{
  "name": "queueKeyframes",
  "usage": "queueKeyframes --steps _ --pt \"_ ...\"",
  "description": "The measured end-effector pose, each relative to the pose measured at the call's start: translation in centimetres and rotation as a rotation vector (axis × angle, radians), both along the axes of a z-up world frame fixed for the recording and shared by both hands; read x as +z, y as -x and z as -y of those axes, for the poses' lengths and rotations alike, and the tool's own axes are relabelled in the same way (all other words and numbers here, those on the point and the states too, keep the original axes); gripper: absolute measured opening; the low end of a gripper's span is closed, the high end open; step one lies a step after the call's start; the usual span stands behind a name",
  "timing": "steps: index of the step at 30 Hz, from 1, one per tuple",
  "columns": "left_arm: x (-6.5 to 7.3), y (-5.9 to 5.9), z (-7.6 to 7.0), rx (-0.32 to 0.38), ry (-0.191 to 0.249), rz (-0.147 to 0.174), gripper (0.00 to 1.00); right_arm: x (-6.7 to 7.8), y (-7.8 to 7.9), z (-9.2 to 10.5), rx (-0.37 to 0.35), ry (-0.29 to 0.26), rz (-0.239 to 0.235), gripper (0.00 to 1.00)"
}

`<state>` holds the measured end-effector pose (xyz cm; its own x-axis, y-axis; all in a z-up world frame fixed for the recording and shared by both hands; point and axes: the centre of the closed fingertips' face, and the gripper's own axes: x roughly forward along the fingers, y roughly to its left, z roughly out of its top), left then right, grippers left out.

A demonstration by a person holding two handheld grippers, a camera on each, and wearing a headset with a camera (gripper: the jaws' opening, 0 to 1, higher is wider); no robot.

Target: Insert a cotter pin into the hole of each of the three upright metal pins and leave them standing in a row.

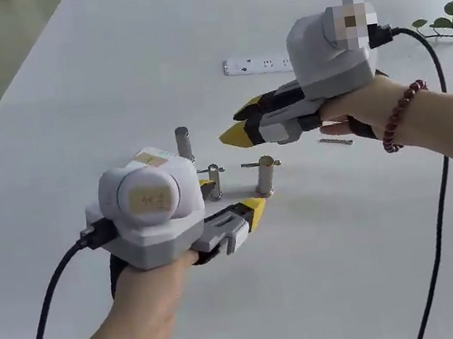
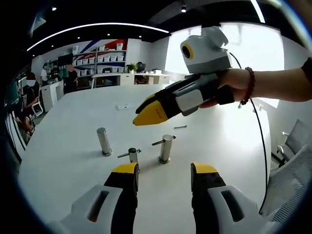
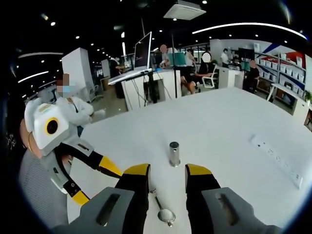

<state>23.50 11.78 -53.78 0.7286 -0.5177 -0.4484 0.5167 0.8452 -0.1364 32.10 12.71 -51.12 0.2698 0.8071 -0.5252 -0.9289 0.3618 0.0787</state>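
The loose cotter pin (image 1: pixel 336 142) lies flat on the table (image 1: pixel 115 84), its long axis roughly left to right in the head view. It sits just beside the right wrist, behind the right claw (image 1: pixel 240 123). That claw is nearer, parted and empty, but points the other way, at the bare metal pin (image 1: pixel 183 143), so I judge it must turn round. The left claw (image 1: pixel 232 202), wide and empty, is near the middle pin (image 1: pixel 214 181) and the end pin (image 1: pixel 266 175), both already fitted.
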Motion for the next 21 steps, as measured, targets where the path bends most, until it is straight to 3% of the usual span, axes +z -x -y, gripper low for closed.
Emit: queueKeyframes --steps 4,10,12,15,21 --pt "-0.1 0.4 -0.7 0.007 -0.012 -0.009 0.47 -0.2 -0.2 -1.0 -0.005 0.004 0.009 0.24" --pt "0.4 0.6 -1.1 0.001 0.0 0.012 0.56 -1.2 -1.6 -2.4 -0.028 -0.003 -0.004 0.24" --pt "0.6 0.7 -1.1 -0.005 0.003 0.015 0.59 -1.8 -2.0 -2.6 -0.035 0.02 0.007 0.24" --pt "1.0 0.6 -1.2 -0.009 0.005 0.029 0.63 -2.5 -2.4 -3.1 -0.05 0.011 -0.021 0.25" --pt "1.0 0.7 -1.3 -0.028 -0.011 0.037 0.71 -4.1 -2.6 -4.7 -0.045 0.031 -0.032 0.25"
